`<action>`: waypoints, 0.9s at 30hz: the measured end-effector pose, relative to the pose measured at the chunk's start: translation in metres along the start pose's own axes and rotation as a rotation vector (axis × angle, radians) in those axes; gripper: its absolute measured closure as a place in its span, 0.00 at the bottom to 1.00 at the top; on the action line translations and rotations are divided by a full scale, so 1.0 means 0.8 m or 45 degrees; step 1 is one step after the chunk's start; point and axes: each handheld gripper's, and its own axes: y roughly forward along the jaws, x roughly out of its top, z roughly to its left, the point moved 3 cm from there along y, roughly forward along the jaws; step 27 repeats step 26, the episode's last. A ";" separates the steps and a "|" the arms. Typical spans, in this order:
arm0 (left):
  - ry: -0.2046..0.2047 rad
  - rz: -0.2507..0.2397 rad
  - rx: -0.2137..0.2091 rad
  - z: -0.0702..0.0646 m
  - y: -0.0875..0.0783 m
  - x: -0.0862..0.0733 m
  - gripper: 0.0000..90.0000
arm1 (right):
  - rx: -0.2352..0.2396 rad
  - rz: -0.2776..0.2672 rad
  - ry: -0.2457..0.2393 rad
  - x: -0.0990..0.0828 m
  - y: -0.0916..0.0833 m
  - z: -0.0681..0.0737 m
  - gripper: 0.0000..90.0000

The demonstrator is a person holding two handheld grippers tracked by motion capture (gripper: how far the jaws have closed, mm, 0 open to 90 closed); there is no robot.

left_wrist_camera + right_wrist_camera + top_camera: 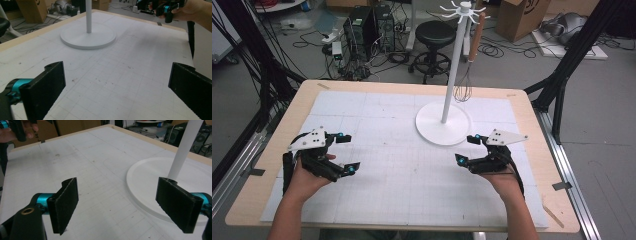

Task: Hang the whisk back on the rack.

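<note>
While one table (532, 165) carries everything, its wooden top is mostly covered by one white gridded mat (402, 175), and its near edge is cut off at the bottom of the high view. One white stand (443, 122) sits on the mat right of centre, its round base flat and its single pole upright; the gripper views cut the pole off partway up. At the pole's top is a ring of small hooks, too fine to count. One whisk (463, 89) with a wooden handle hangs from them beside the pole, its wires above the table's far edge and hard to make out against the floor. Two grippers are held over the mat, one in each hand, well apart. The left gripper (346, 152) hovers at the mat's left side, its jaws spread wide with nothing between them. The right gripper (467, 149) hovers just beside the stand's base, jaws likewise wide apart and empty; in its own view one jaw overlaps the base's rim. Both forearms are cut off at the bottom edge.
</note>
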 end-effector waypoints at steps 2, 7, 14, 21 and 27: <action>0.002 0.002 0.000 0.000 0.000 0.000 0.02 | -0.001 0.005 0.004 0.000 0.001 0.000 0.20; 0.003 0.002 -0.001 -0.001 0.000 0.000 0.02 | -0.003 0.018 0.002 -0.002 0.004 0.000 0.20; 0.003 0.001 0.000 -0.001 0.000 0.000 0.02 | -0.006 0.031 0.008 -0.004 0.004 -0.002 0.20; 0.002 0.002 0.000 -0.001 -0.001 0.000 0.02 | -0.003 0.043 0.009 -0.006 0.008 -0.003 0.20; 0.001 0.004 0.003 0.000 0.000 0.000 0.02 | -0.008 0.059 0.009 -0.008 0.010 -0.003 0.20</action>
